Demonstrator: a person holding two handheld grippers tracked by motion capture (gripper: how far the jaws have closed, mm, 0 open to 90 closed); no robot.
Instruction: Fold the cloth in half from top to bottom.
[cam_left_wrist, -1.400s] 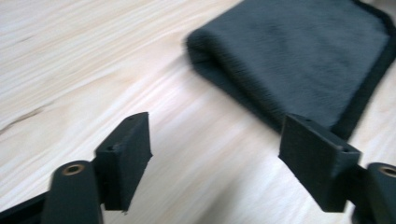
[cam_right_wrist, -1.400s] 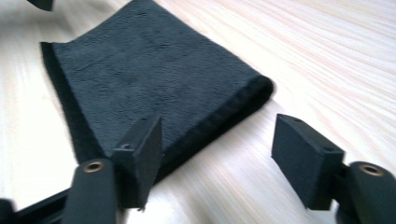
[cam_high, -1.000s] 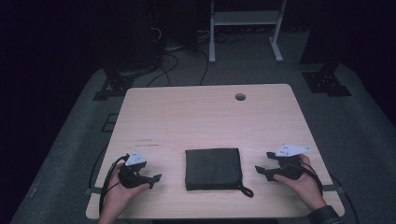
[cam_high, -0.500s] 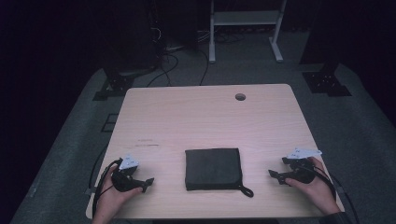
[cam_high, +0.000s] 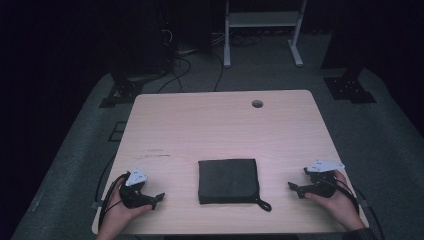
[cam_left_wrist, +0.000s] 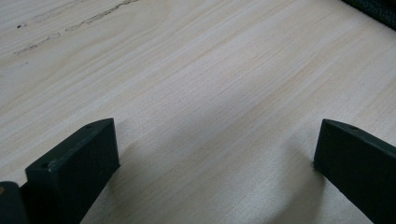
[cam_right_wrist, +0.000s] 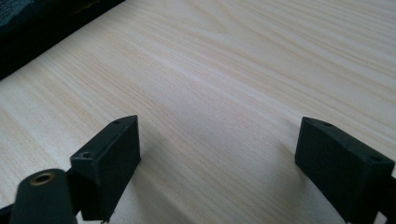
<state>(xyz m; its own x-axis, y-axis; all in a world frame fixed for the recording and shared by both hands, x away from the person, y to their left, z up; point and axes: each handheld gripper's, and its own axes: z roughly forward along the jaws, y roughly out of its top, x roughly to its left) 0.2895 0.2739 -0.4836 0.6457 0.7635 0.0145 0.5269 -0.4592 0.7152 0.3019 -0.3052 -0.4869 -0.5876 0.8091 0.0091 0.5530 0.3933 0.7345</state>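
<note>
A folded black cloth with a small loop at its near right corner lies flat at the front middle of the wooden table. My left gripper rests at the front left with its tips towards the cloth, a hand's width away. My right gripper sits at the front right, also apart from the cloth. In the left gripper view the left gripper stands wide over bare wood. The right gripper does the same in its own view. Both pairs of jaws have just been opening, with nothing between them.
A round cable hole sits near the table's far edge. Faint dark marks streak the wood left of centre. Behind the table are a white frame, cables and dark stands on grey carpet. The front edge lies close under both hands.
The right gripper has moved right, away from the cloth's edge, and sunk towards the table. The left gripper has barely shifted. The cloth has stayed in place.
</note>
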